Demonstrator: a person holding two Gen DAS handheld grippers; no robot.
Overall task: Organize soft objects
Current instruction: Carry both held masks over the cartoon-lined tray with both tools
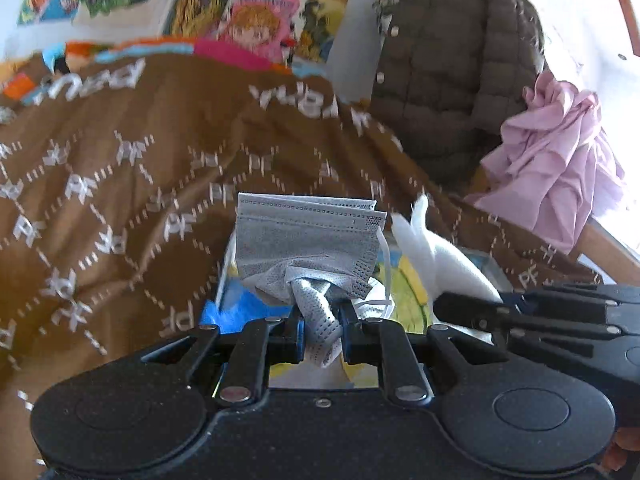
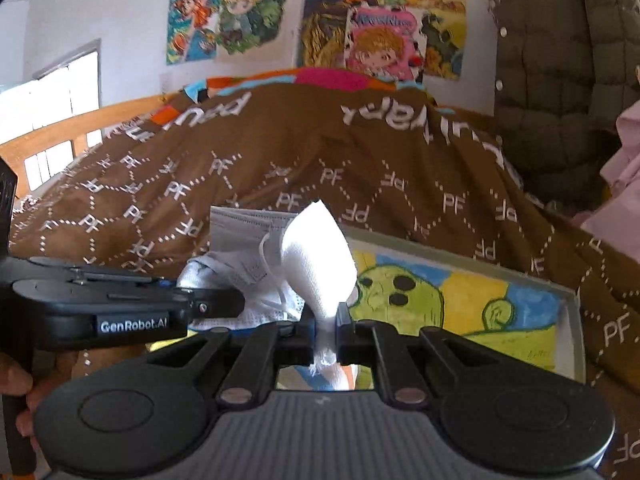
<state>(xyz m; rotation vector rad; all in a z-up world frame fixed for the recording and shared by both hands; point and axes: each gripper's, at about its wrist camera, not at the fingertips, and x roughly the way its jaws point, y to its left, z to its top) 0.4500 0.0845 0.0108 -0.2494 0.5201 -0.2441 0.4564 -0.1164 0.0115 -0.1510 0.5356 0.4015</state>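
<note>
Nearest to the left wrist camera, the left gripper (image 1: 322, 320) has its jaws pinching a grey face mask (image 1: 308, 240). They hold it by one bunched end, so the pleated body stands up in front of the jaws and the white ear loop hangs free at the side. This grip seems chosen to carry the mask without spreading it.

Just beside it, the right gripper (image 2: 326, 326) has its jaws pressed together on the twisted tail of a white cloth (image 2: 318, 256). The cloth swells above the jaws like a small pouch, and some frayed threads come out below them. Because both things are so thin and soft, a tight pinch at a gathered point is probably the safest way to hold them.

Both soft things hang just above a shallow grey tray (image 2: 570, 300), which has a drawing of a green cartoon figure on its bottom. I judge that the tray is the place where they are to go, since the two grippers meet over its near corner.

The tray lies on a brown blanket (image 2: 304, 152) with a white letter pattern, which covers a bed. Farther away, a dark quilted jacket (image 1: 440, 60) hangs with a pink garment (image 1: 556, 152) beside it, and coloured pictures (image 2: 384, 36) are on the wall.
</note>
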